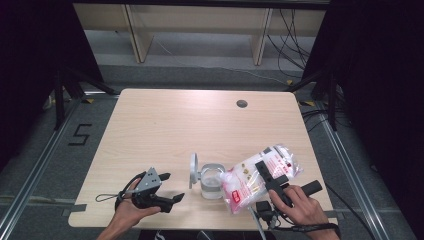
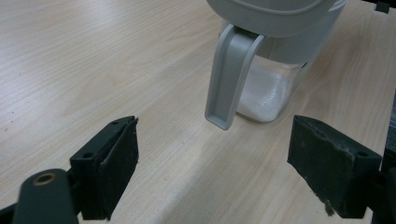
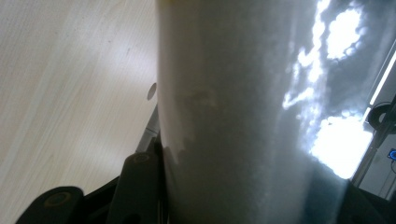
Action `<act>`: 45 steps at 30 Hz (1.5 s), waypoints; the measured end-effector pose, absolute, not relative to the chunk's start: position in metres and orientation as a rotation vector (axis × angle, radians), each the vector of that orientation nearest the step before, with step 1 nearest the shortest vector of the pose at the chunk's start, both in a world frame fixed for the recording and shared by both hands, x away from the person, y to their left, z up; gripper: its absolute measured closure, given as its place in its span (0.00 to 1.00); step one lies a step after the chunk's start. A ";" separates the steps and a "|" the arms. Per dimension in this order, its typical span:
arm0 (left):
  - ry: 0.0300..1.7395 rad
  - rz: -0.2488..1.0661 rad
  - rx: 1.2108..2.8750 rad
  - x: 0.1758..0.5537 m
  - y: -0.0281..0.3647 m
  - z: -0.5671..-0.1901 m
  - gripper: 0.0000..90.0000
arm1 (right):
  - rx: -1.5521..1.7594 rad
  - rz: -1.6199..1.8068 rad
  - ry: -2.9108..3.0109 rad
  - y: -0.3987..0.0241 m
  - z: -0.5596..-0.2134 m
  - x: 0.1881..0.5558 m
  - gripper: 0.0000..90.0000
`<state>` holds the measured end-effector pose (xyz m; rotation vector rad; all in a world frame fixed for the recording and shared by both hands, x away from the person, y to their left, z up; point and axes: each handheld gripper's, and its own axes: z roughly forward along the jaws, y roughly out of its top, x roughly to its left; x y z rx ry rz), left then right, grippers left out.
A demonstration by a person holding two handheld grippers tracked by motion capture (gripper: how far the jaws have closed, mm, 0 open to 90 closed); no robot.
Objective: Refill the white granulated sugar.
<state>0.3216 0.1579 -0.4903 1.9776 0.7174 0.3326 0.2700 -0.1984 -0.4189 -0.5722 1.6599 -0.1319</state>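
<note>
The plastic bag of white granules (image 1: 260, 176), sugar or salt by the look of it, is held up over the near right part of the tabletop (image 1: 165, 125), tilted with its lower end dipping toward the clear canister (image 1: 212, 182) just left of it. The right gripper (image 1: 272, 177) has its jaws clamped across the bag's middle; in the right gripper view the bag's translucent side (image 3: 233, 116) sits squeezed between them. The canister stands close to the near edge, about midway along it, its grey flip lid (image 1: 193, 170) hinged open and standing upright on its left side. White granules already lie in the bottom of it (image 2: 264, 95), a shallow layer, so I'd say filling has begun but the canister is far from full, and the bag looks well stocked yet. What remains, I'd judge, is more pouring, then shutting the lid. The left gripper (image 1: 167, 192) hovers low near the near left corner, pointing at the canister, jaws wide apart and gripping nothing, its pads (image 2: 119, 163) well clear of the lid's grey latch (image 2: 229, 79)
</note>
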 end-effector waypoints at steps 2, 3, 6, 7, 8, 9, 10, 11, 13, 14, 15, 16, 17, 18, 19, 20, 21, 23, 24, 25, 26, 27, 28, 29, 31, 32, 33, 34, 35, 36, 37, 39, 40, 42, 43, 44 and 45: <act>0.713 0.334 1.987 0.322 0.159 -0.490 0.18 | -0.570 -0.132 1.659 -0.199 -0.419 0.270 0.66; 0.704 0.335 1.991 0.322 0.159 -0.490 0.18 | -0.570 -0.132 1.660 -0.199 -0.418 0.270 0.66; 0.726 0.323 1.981 0.321 0.158 -0.491 0.18 | -0.572 -0.132 1.659 -0.199 -0.418 0.270 0.66; 0.727 0.323 1.981 0.321 0.158 -0.491 0.18 | -0.573 -0.133 1.659 -0.199 -0.418 0.270 0.66; 0.723 0.326 1.982 0.321 0.158 -0.491 0.18 | -0.557 -0.124 1.665 -0.199 -0.420 0.270 0.66; 0.716 0.333 1.986 0.322 0.159 -0.490 0.18 | -0.557 -0.126 1.666 -0.199 -0.420 0.270 0.66; 0.710 0.336 1.988 0.322 0.159 -0.490 0.18 | -0.569 -0.131 1.655 -0.199 -0.418 0.269 0.66; 0.712 0.334 1.987 0.322 0.159 -0.490 0.18 | -0.569 -0.131 1.655 -0.199 -0.418 0.269 0.66; 0.709 0.334 1.989 0.322 0.159 -0.490 0.18 | -0.577 -0.133 1.651 -0.199 -0.418 0.269 0.66; 0.710 0.334 1.988 0.322 0.159 -0.490 0.18 | -0.563 -0.127 1.659 -0.199 -0.419 0.269 0.66; 0.714 0.334 1.987 0.322 0.159 -0.490 0.18 | -0.554 -0.120 1.663 -0.200 -0.419 0.269 0.66; 0.714 0.335 1.987 0.322 0.159 -0.490 0.18 | -0.545 -0.124 1.664 -0.199 -0.419 0.268 0.66; 0.714 0.335 1.986 0.322 0.159 -0.490 0.18 | -0.574 -0.136 1.655 -0.197 -0.417 0.268 0.66; 0.710 0.335 1.988 0.322 0.159 -0.490 0.18 | -0.559 -0.130 1.661 -0.198 -0.418 0.267 0.66; 0.708 0.334 1.989 0.322 0.159 -0.490 0.18 | -0.574 -0.130 1.656 -0.198 -0.417 0.268 0.66; 0.709 0.334 1.988 0.322 0.159 -0.490 0.18 | -0.568 -0.129 1.656 -0.197 -0.418 0.268 0.66; 0.714 0.335 1.987 0.322 0.159 -0.490 0.18 | -0.563 -0.125 1.657 -0.197 -0.418 0.268 0.66; 0.727 0.324 1.980 0.321 0.158 -0.491 0.18 | -0.562 -0.115 1.660 -0.197 -0.419 0.268 0.66; 0.722 0.330 1.983 0.321 0.158 -0.490 0.18 | -0.567 -0.125 1.659 -0.197 -0.418 0.268 0.66; 0.710 0.336 1.989 0.322 0.159 -0.490 0.18 | -0.568 -0.127 1.662 -0.197 -0.419 0.268 0.66; 0.712 0.336 1.989 0.322 0.159 -0.490 0.18 | -0.569 -0.133 1.662 -0.197 -0.419 0.268 0.67; 0.709 0.335 1.989 0.322 0.159 -0.490 0.18 | -0.568 -0.129 1.662 -0.197 -0.419 0.268 0.67; 0.707 0.335 1.990 0.322 0.159 -0.490 0.18 | -0.570 -0.129 1.662 -0.197 -0.419 0.268 0.67; 0.708 0.335 1.990 0.322 0.159 -0.490 0.18 | -0.576 -0.129 1.659 -0.196 -0.419 0.268 0.67; 0.726 0.325 1.982 0.321 0.158 -0.491 0.18 | -0.572 -0.121 1.658 -0.197 -0.420 0.268 0.67; 0.727 0.324 1.981 0.321 0.158 -0.491 0.18 | -0.593 -0.132 1.653 -0.195 -0.418 0.267 0.67; 0.726 0.324 1.982 0.321 0.158 -0.491 0.18 | -0.588 -0.131 1.653 -0.195 -0.418 0.267 0.67; 0.727 0.324 1.982 0.321 0.158 -0.491 0.18 | -0.589 -0.132 1.653 -0.195 -0.418 0.267 0.67; 0.726 0.325 1.983 0.321 0.158 -0.491 0.18 | -0.591 -0.129 1.651 -0.195 -0.419 0.267 0.67; 0.726 0.324 1.982 0.321 0.158 -0.491 0.18 | -0.590 -0.130 1.651 -0.195 -0.419 0.267 0.67; 0.726 0.324 1.982 0.321 0.158 -0.491 0.18 | -0.590 -0.131 1.651 -0.194 -0.419 0.267 0.67; 0.727 0.324 1.982 0.321 0.158 -0.491 0.18 | -0.568 -0.127 1.660 -0.195 -0.420 0.267 0.68; 0.726 0.324 1.982 0.321 0.158 -0.491 0.18 | -0.577 -0.130 1.659 -0.195 -0.420 0.267 0.68; 0.726 0.324 1.982 0.321 0.158 -0.491 0.18 | -0.579 -0.131 1.657 -0.195 -0.420 0.267 0.68; 0.726 0.324 1.982 0.321 0.158 -0.491 0.18 | -0.586 -0.132 1.656 -0.195 -0.420 0.267 0.68; 0.726 0.323 1.982 0.321 0.158 -0.491 0.18 | -0.584 -0.132 1.657 -0.195 -0.420 0.267 0.68; 0.730 0.326 1.981 0.321 0.158 -0.491 0.18 | -0.584 -0.130 1.660 -0.195 -0.420 0.268 0.68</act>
